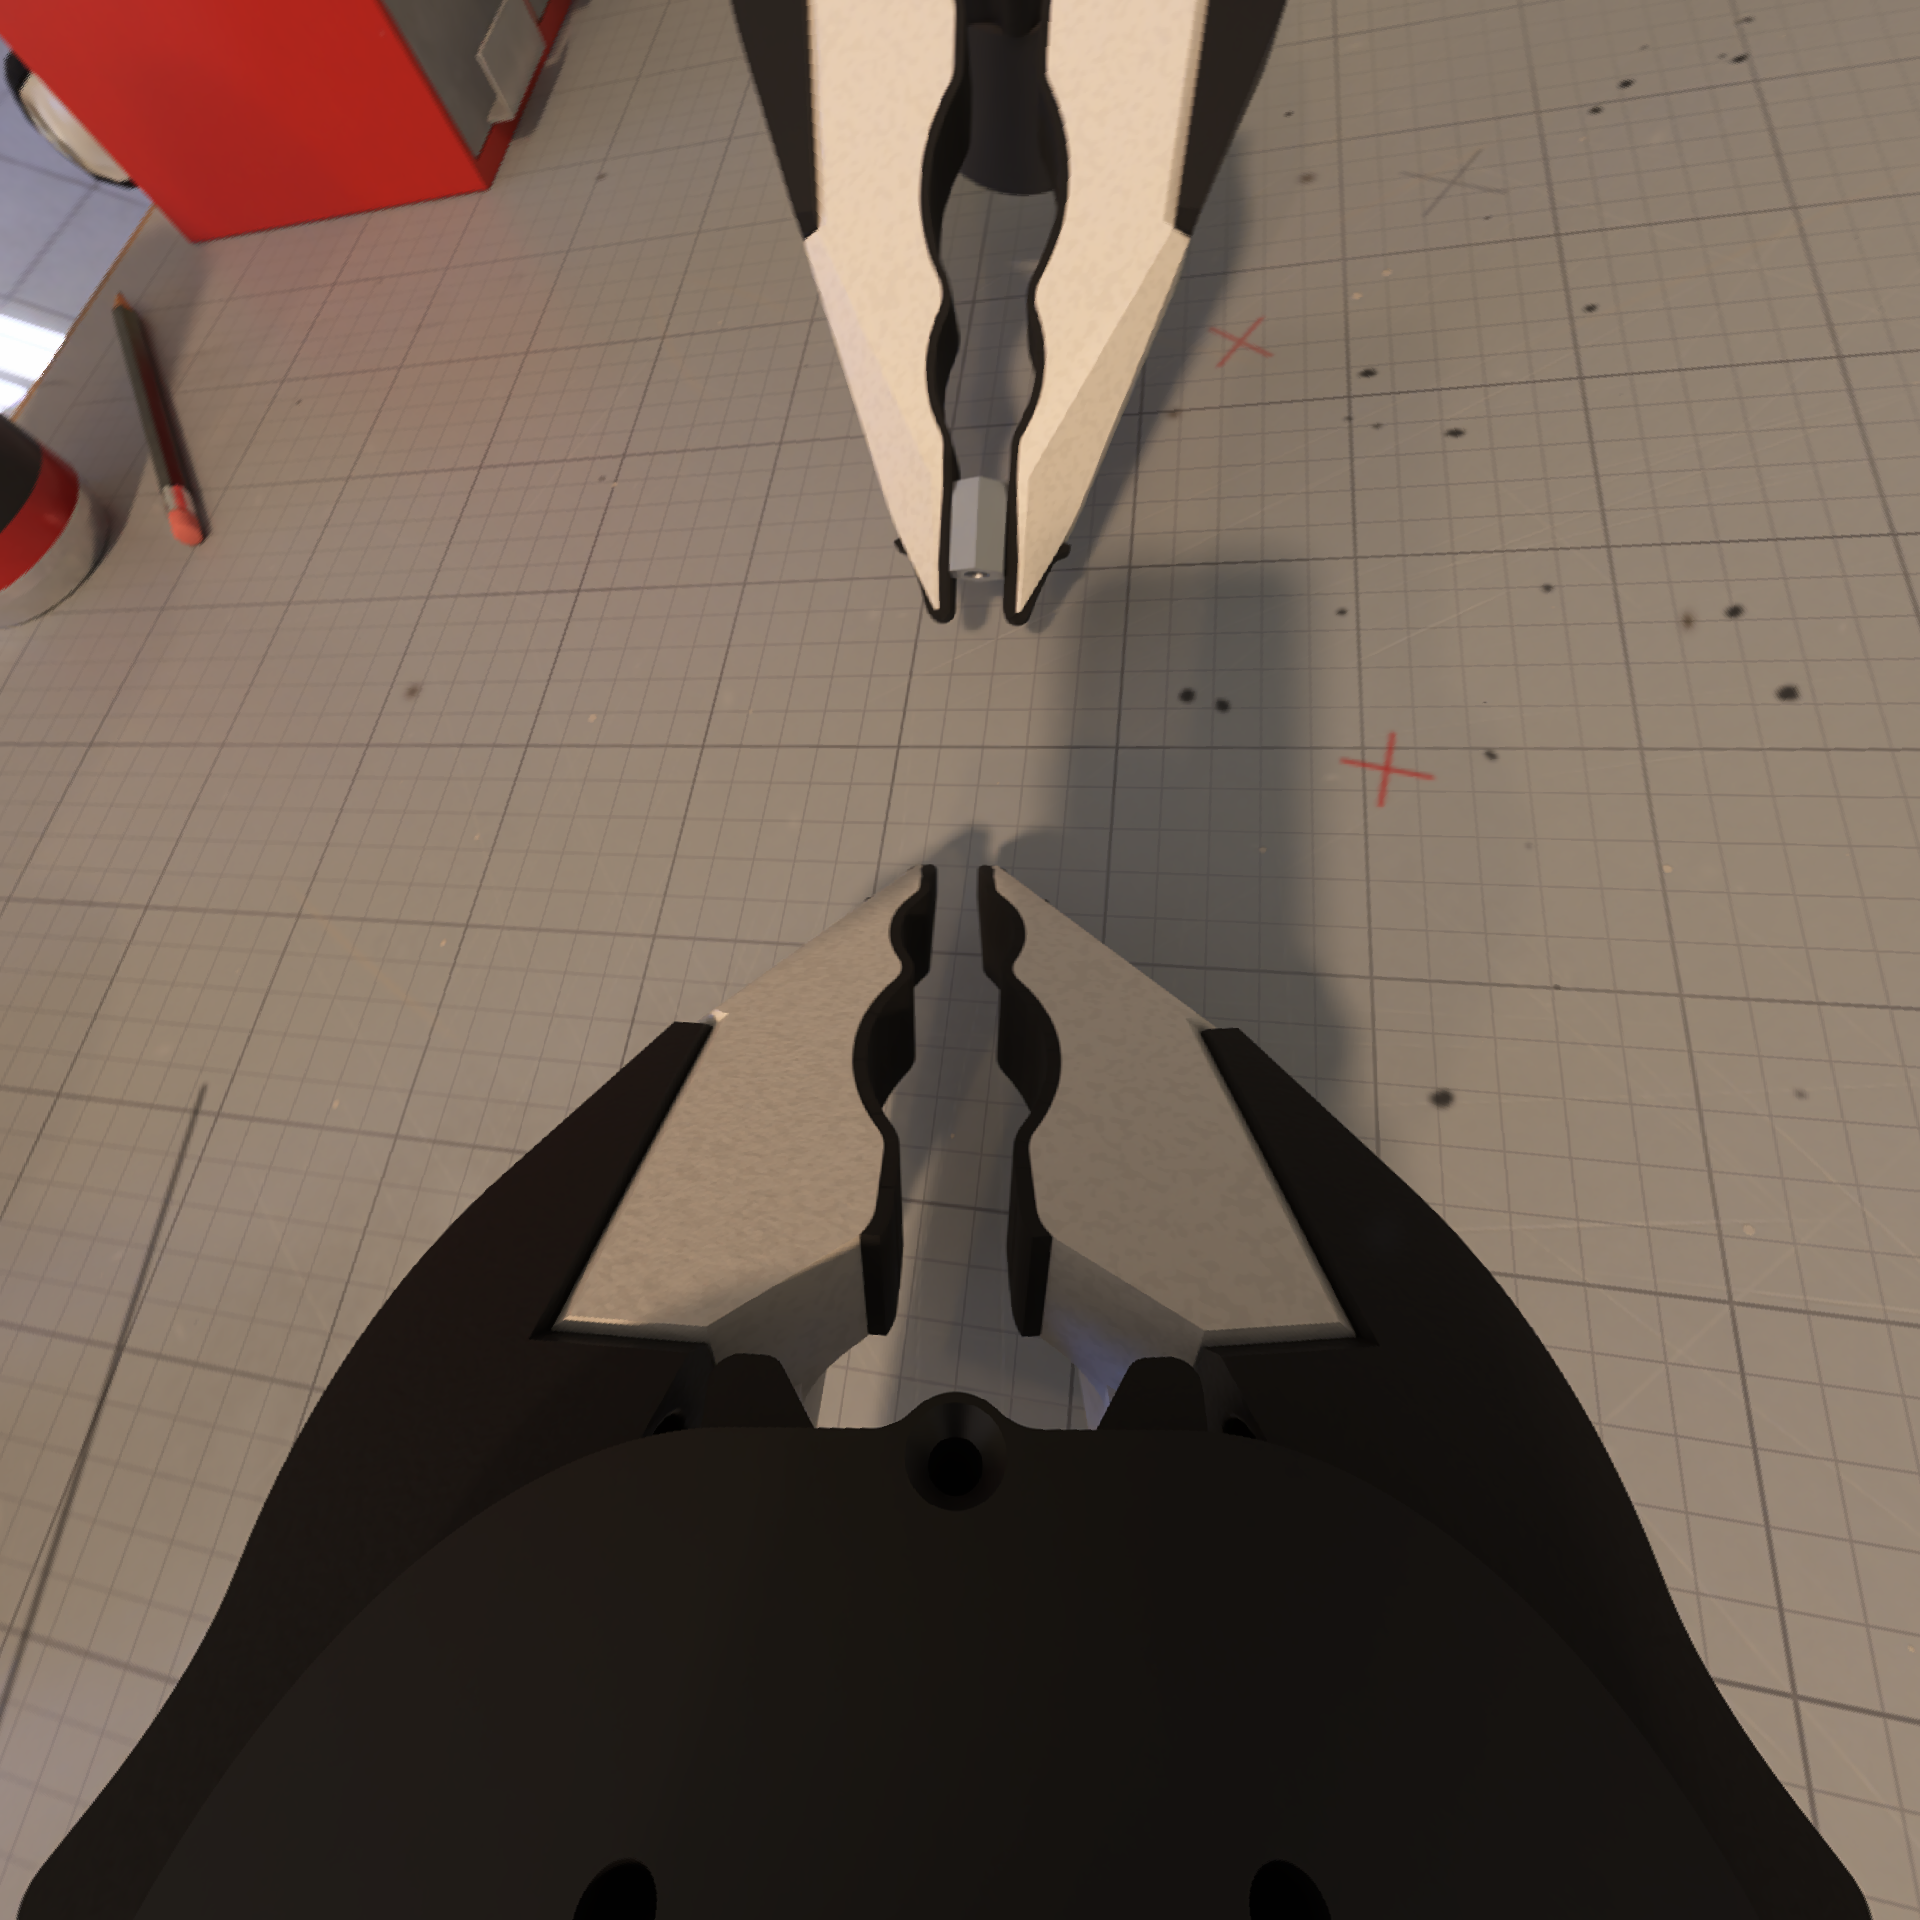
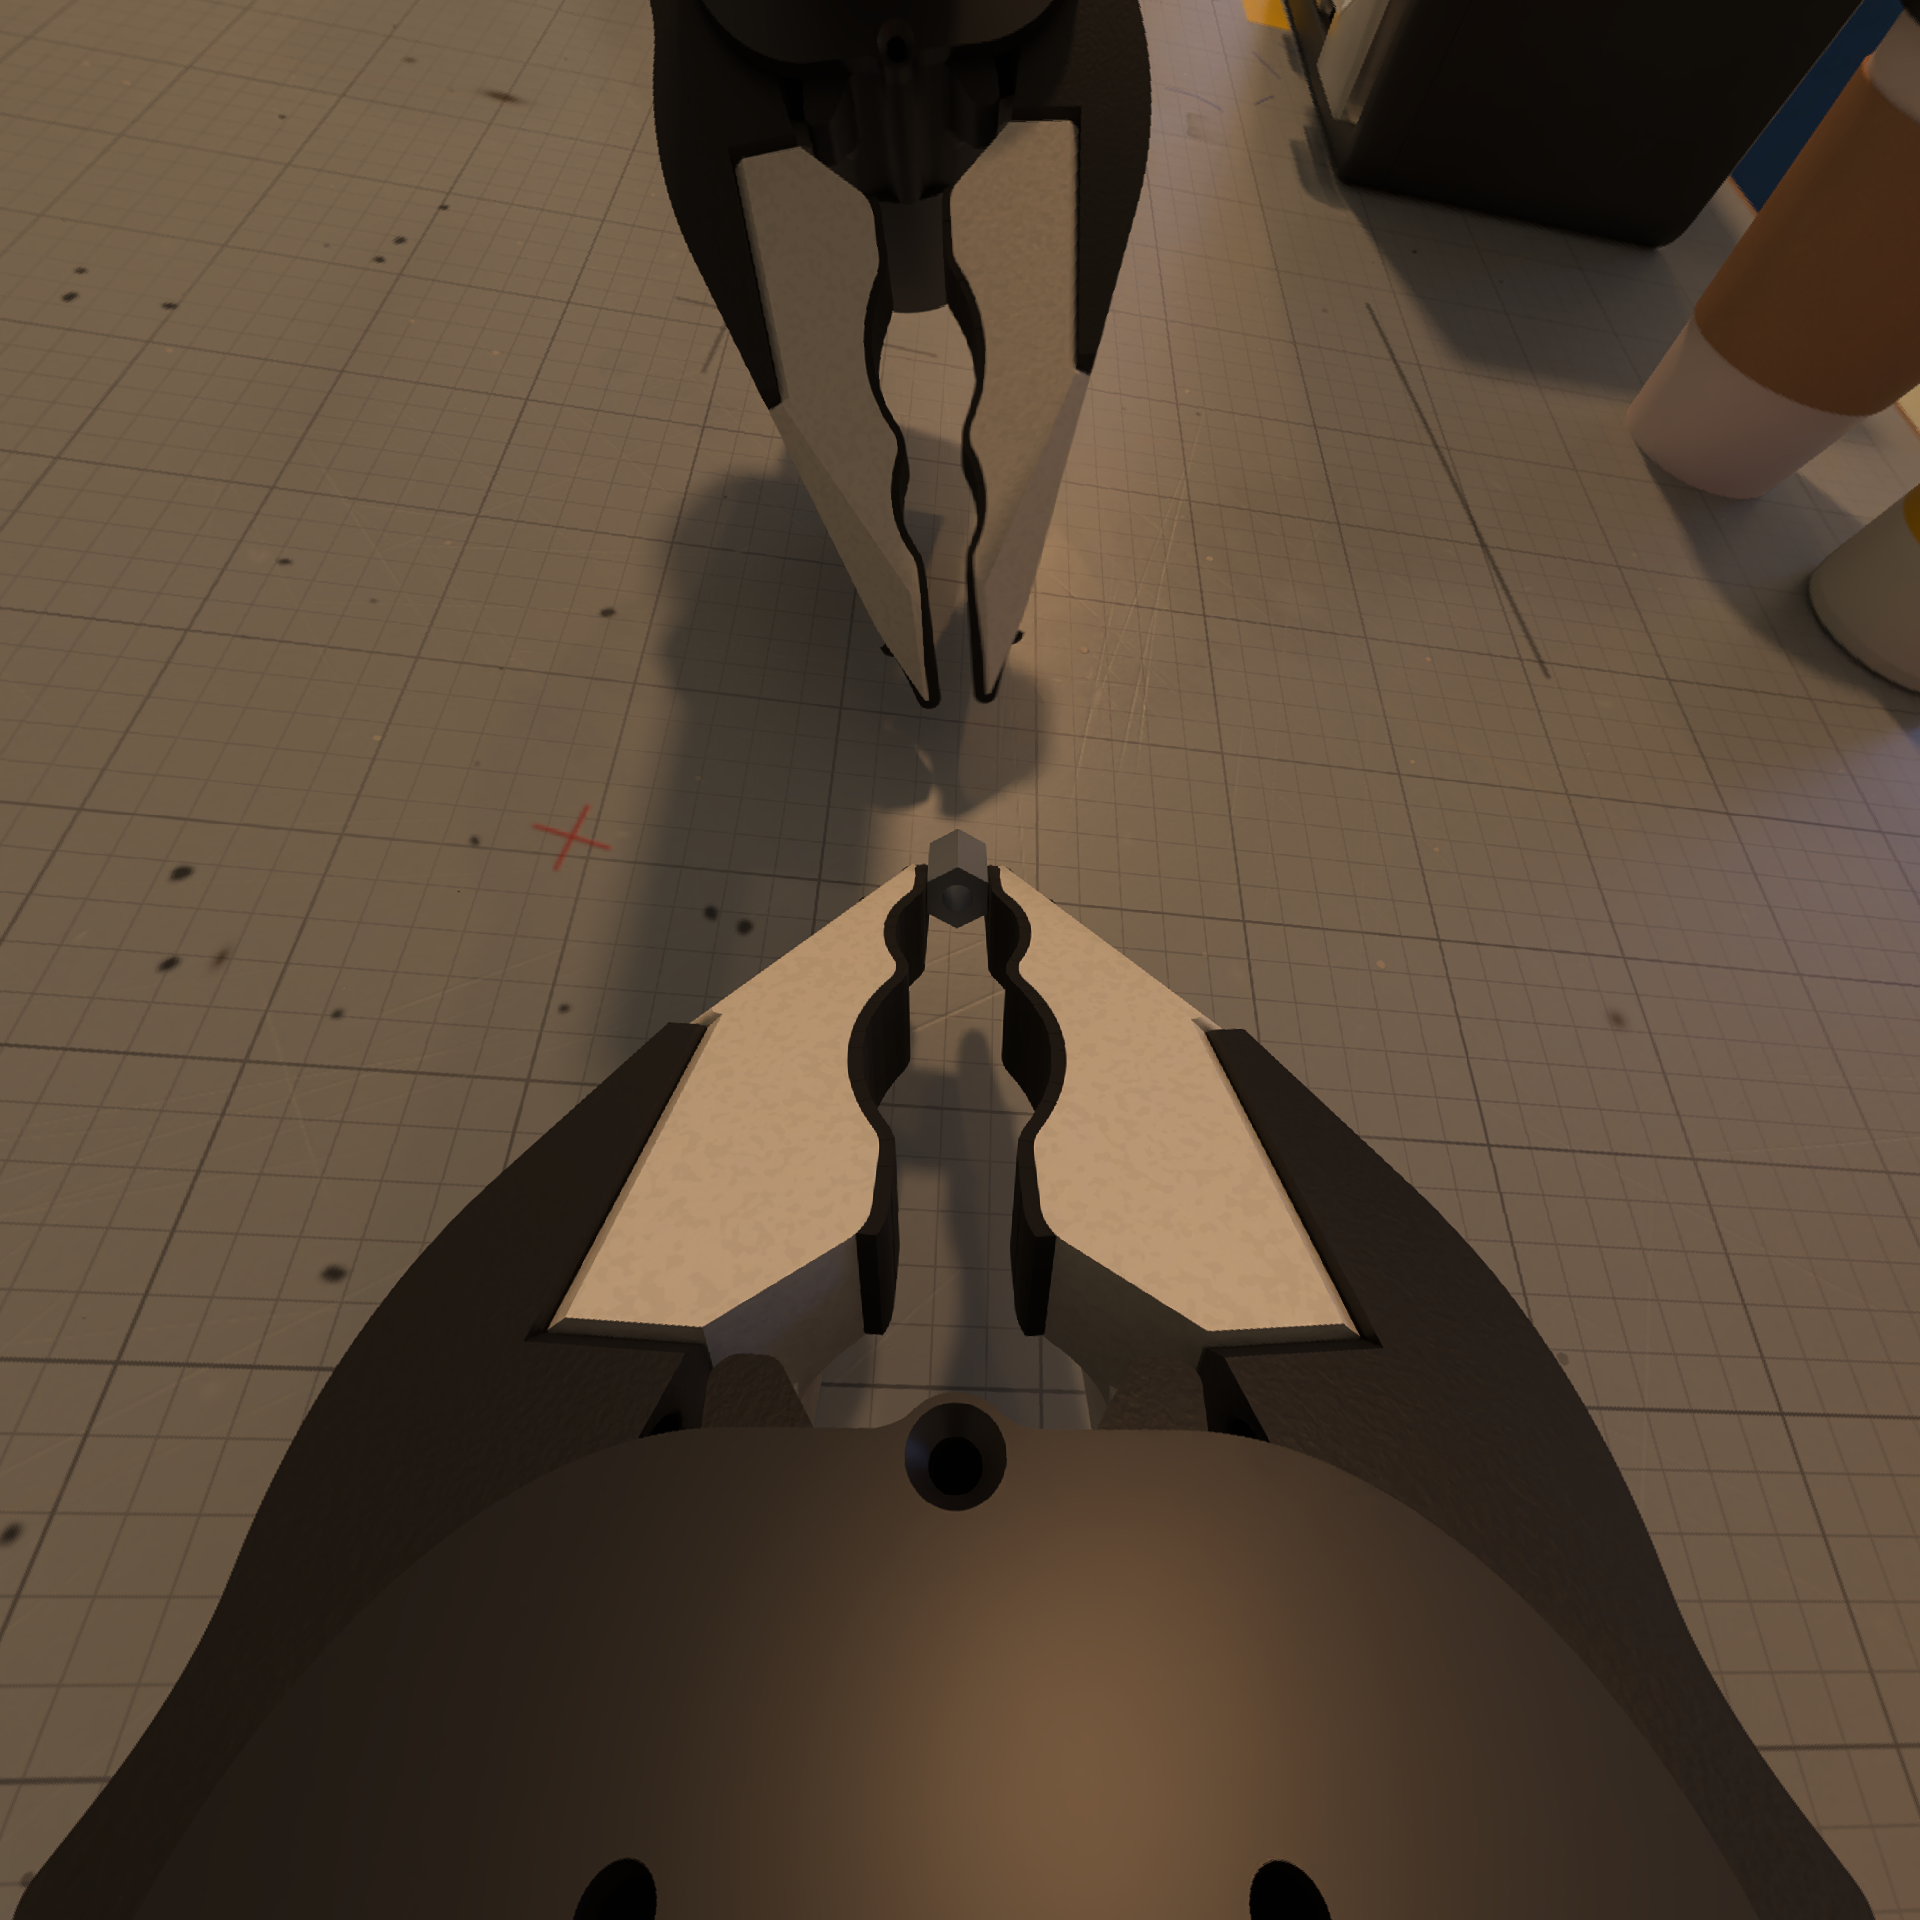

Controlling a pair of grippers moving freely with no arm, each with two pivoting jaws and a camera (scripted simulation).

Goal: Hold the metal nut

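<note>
The metal nut [image 2: 956,860] is a small grey hexagonal piece. My right gripper [image 2: 956,881] is shut on it at the very fingertips, above the grey gridded mat [image 2: 416,1039]. In the left wrist view the right gripper [image 1: 977,613] points toward me with the nut [image 1: 974,535] between its tips. My left gripper [image 1: 956,873] faces it tip to tip, a short way off. Its jaws stand almost together with a thin gap and hold nothing. It also shows in the right wrist view [image 2: 956,694].
A red box [image 1: 312,94], a pencil [image 1: 156,416] and a red-and-black cylinder [image 1: 31,520] lie at the far left of the left wrist view. A black box [image 2: 1538,114] and a brown-and-white cup [image 2: 1787,312] stand at the right wrist view's upper right.
</note>
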